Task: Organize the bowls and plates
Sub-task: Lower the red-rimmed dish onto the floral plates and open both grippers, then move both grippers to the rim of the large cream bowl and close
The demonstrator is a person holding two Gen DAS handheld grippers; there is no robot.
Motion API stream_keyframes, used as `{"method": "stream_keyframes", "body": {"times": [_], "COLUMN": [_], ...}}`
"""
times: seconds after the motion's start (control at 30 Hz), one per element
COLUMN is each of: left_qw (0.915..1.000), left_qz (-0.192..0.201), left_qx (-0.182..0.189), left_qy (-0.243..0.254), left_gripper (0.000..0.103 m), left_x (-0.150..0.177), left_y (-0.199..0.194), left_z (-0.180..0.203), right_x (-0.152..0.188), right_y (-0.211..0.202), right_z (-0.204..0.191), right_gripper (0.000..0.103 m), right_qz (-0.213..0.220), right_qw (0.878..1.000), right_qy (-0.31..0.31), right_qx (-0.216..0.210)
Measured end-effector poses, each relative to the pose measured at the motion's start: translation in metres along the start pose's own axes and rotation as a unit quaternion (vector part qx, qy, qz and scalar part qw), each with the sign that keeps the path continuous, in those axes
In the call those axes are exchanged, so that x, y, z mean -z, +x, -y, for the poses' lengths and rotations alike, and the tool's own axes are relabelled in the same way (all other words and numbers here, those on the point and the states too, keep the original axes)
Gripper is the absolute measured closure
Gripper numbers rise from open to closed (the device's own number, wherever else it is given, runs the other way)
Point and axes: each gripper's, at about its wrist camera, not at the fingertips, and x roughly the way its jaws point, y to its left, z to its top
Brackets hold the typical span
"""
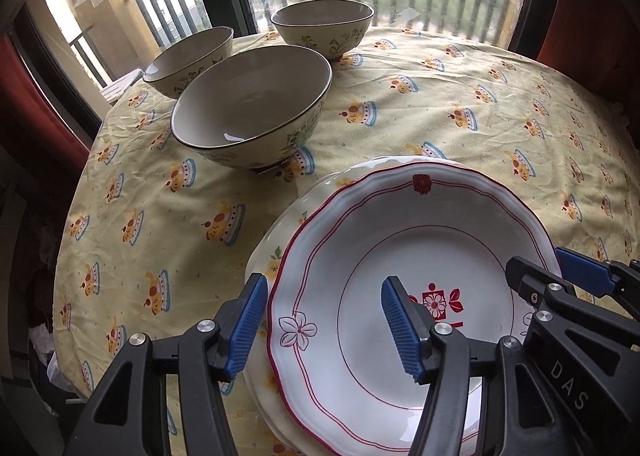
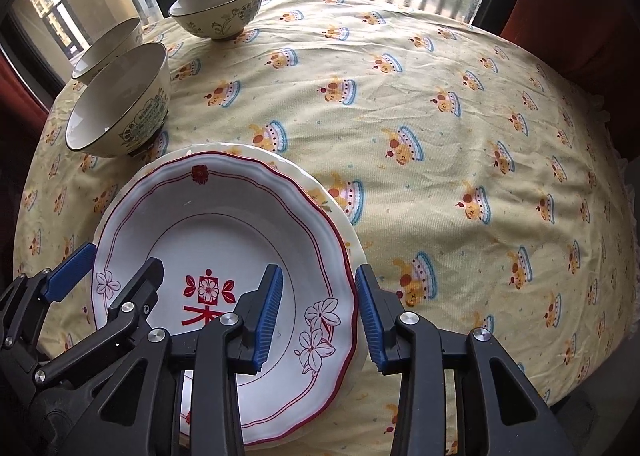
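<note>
The red-rimmed plate (image 1: pixel 400 296) lies at the near edge of the bench (image 2: pixel 440 115), stacked on a cream plate (image 2: pixel 320 183) whose floral rim shows past its far and side edges. That suits a pile built for tidying, plates gathered in one spot.

The left hand-held gripper (image 1: pixel 324 324) straddles the top plate's left rim, one pad outside and one over the well. Its jaws stand open, and neither pad seems to press the rim. The right hand-held gripper (image 2: pixel 320 316) does the same on the right rim, its jaws narrower yet apparently clear of the edge. I judge both are letting go of a plate just set down.

Three bowls stay apart at the far left: a near bowl (image 1: pixel 252 103), a left bowl (image 1: pixel 188 59) behind it, and a far bowl (image 1: pixel 322 29) by the window. They are presumably still to be nested.

The stack's near edge is hidden behind the gripper bodies, so whether more plates lie underneath cannot be told. The red mark in the plate's centre is partly covered.
</note>
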Motion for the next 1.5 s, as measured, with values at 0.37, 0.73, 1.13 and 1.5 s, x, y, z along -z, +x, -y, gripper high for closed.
{"method": "stream_keyframes", "body": {"times": [0.37,0.73,1.13,1.5], "left_qw": [0.9996,0.9986,0.9901,0.9913], "left_qz": [-0.015,-0.007,0.012,0.05], "left_qx": [0.006,-0.013,-0.047,-0.02], "left_qy": [-0.022,-0.052,-0.132,-0.12], "left_gripper": [0.024,0.017,0.015,0.015], "left_x": [-0.001,-0.01,-0.028,-0.064], "left_y": [0.001,-0.015,-0.035,-0.017], "left_z": [-0.014,-0.014,-0.039,-0.099], "right_x": [-0.003,-0.009,-0.042,-0.076], "right_y": [0.0,-0.021,-0.043,-0.046], "right_z": [0.0,0.018,0.007,-0.05], "right_gripper": [0.059,0.027,0.023,0.023], "right_qz": [0.001,0.019,0.077,0.124], "right_qw": [1.0,0.999,0.99,0.989], "right_qy": [0.013,-0.006,-0.067,-0.051], "right_qx": [-0.018,-0.028,-0.096,-0.064]}}
